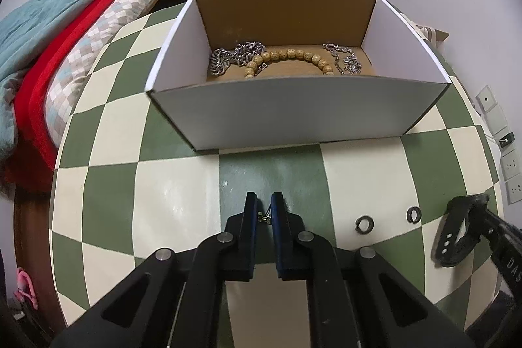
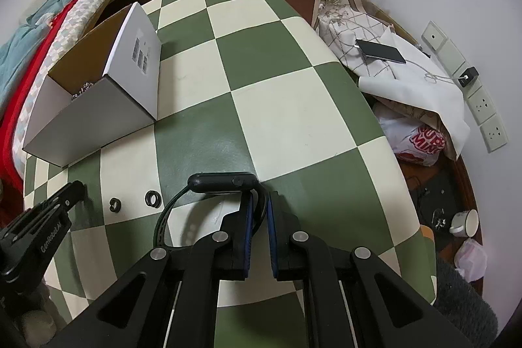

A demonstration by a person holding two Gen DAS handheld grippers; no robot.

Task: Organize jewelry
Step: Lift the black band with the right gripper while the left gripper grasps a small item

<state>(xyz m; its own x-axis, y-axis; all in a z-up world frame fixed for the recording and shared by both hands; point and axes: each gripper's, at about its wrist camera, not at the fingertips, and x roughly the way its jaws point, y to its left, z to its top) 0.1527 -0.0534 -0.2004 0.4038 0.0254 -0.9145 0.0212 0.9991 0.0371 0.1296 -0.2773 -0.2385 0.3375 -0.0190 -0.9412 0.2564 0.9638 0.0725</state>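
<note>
An open white cardboard box (image 1: 293, 113) stands on the checkered table and holds a silver chain (image 1: 235, 54), a wooden bead bracelet (image 1: 290, 56) and a thinner silver chain (image 1: 345, 57). My left gripper (image 1: 263, 204) is shut on a small earring (image 1: 265, 217), held just in front of the box. Two dark rings (image 1: 363, 224) (image 1: 413, 213) lie on the table to its right. My right gripper (image 2: 259, 201) is shut on the strap of a black smartwatch (image 2: 222, 181), which also shows in the left wrist view (image 1: 456, 230). The box (image 2: 98, 119) and rings (image 2: 152, 198) show at the left of the right wrist view.
The table (image 2: 293, 119) has a green and cream checkered cloth. A bed (image 1: 65, 38) lies to the left. Cloth, a phone (image 2: 380, 50), bags and a cup (image 2: 465, 222) sit on the right by the wall.
</note>
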